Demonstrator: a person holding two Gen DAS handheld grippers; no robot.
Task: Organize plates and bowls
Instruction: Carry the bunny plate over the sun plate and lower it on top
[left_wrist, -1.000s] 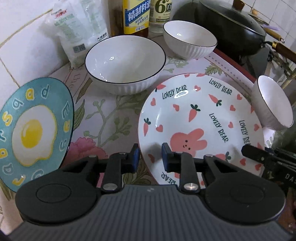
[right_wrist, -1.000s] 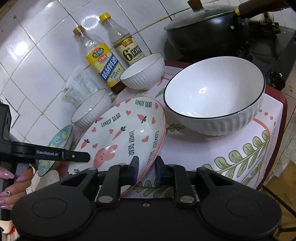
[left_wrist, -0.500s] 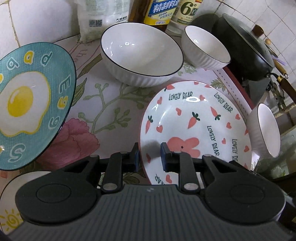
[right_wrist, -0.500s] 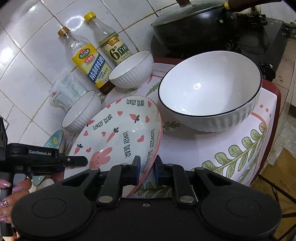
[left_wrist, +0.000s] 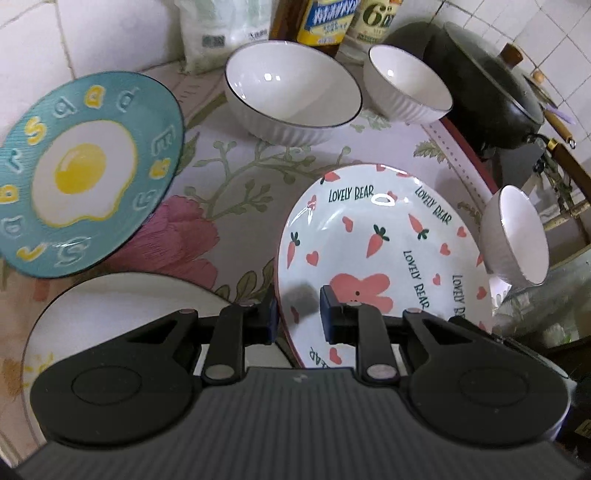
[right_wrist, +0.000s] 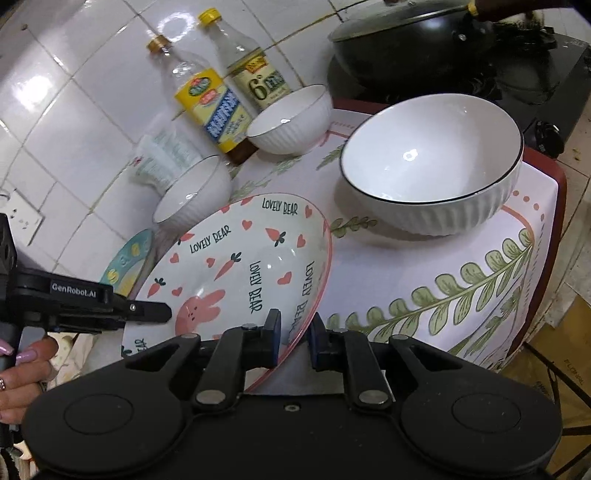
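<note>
Both grippers hold the white "Lovely Bear" plate (left_wrist: 388, 240) with carrots and a pink rabbit, lifted and tilted above the table. My left gripper (left_wrist: 297, 319) is shut on its left rim. My right gripper (right_wrist: 294, 341) is shut on its right rim (right_wrist: 314, 280). A teal fried-egg plate (left_wrist: 85, 173) lies at the left. A white plate (left_wrist: 110, 306) lies under my left gripper. A large white bowl (left_wrist: 291, 92) and a small bowl (left_wrist: 406, 83) stand at the back. Another large bowl (right_wrist: 432, 166) stands at the right.
Two bottles (right_wrist: 210, 103) and a plastic bag (left_wrist: 218, 29) stand against the tiled wall. A black wok with a lid (left_wrist: 487, 85) sits on the stove at the back right. The floral tablecloth's edge (right_wrist: 546, 236) drops off at the right.
Both grippers have moved left and toward me with the bear plate. The egg plate has come further into view, and the white plate below has appeared.
</note>
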